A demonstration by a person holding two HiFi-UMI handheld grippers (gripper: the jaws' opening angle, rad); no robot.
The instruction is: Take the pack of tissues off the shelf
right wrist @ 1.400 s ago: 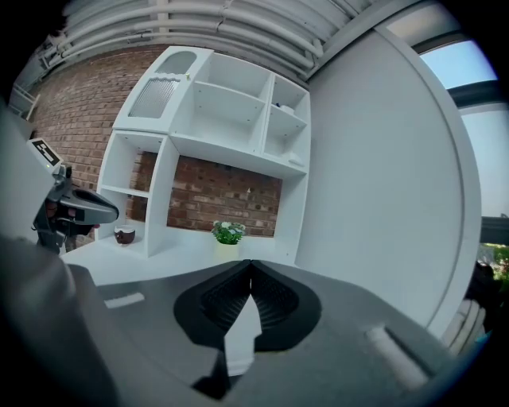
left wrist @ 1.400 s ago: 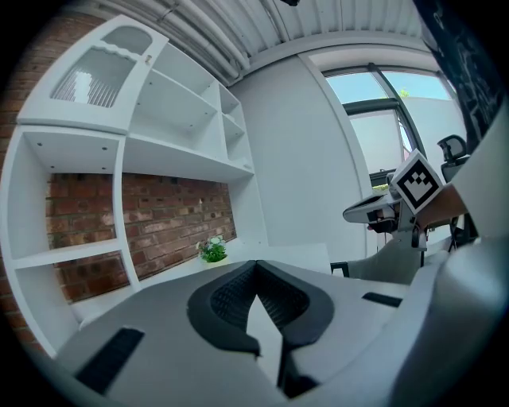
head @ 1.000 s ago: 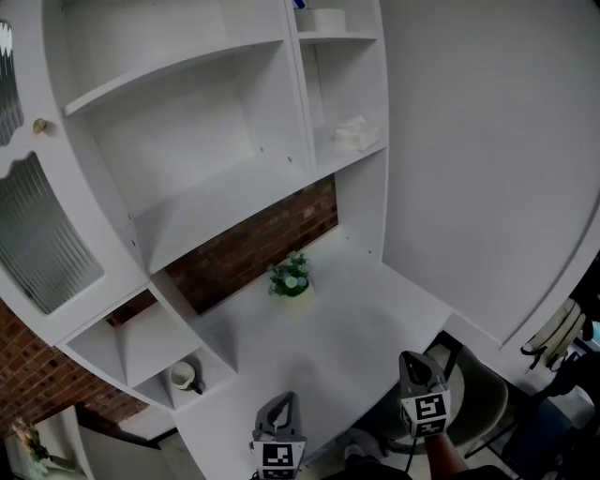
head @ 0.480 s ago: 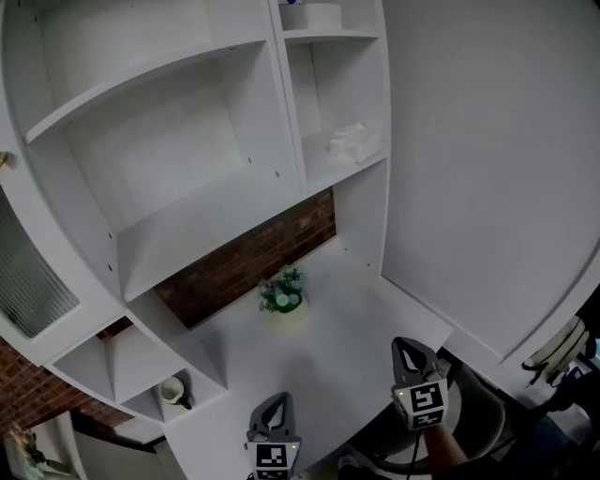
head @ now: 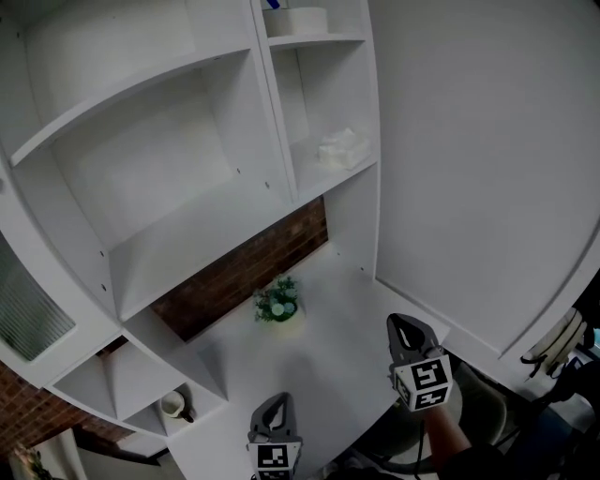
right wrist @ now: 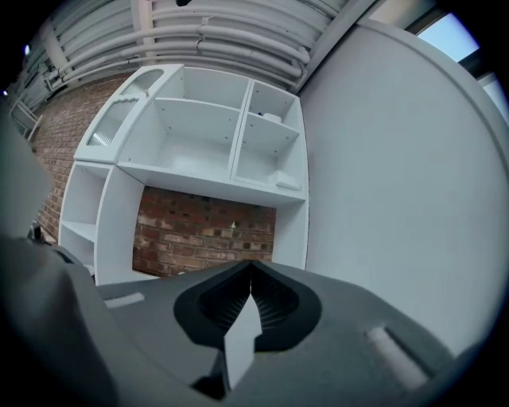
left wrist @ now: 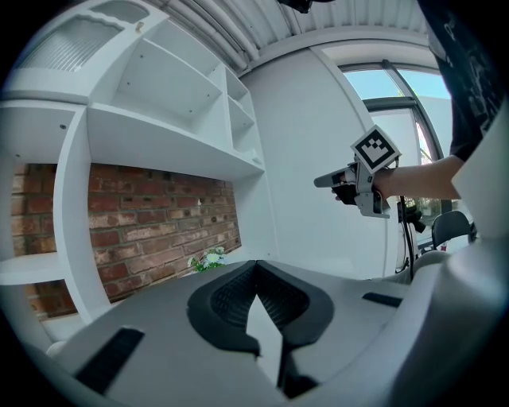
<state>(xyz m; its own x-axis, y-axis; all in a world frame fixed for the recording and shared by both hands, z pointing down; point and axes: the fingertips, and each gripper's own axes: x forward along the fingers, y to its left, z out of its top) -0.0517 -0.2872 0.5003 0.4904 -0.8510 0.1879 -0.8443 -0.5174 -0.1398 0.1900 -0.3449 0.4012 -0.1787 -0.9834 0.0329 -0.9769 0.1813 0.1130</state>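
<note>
The pack of tissues (head: 339,148) is a crumpled white pack lying on the lower shelf of the narrow right compartment of the white shelf unit (head: 216,211). The right gripper view shows the pack of tissues (right wrist: 288,182) small and far off, above and right of the jaws. My right gripper (head: 403,325) is held up over the desk's right edge, well below the pack, shut and empty. In the left gripper view the right gripper (left wrist: 322,182) points left in mid air. My left gripper (head: 275,401) sits low at the desk's front, shut with nothing in it.
A small potted plant (head: 277,302) stands on the white desk (head: 347,309) before the brick back wall. A white roll (head: 302,19) sits on the shelf above the tissues. A cup (head: 172,405) is in a low left cubby. A white wall (head: 469,169) closes the right side.
My right gripper has risen and moved forward toward the shelf unit. The left gripper has edged forward. The head view has shifted, so the shelves sit further left.
</note>
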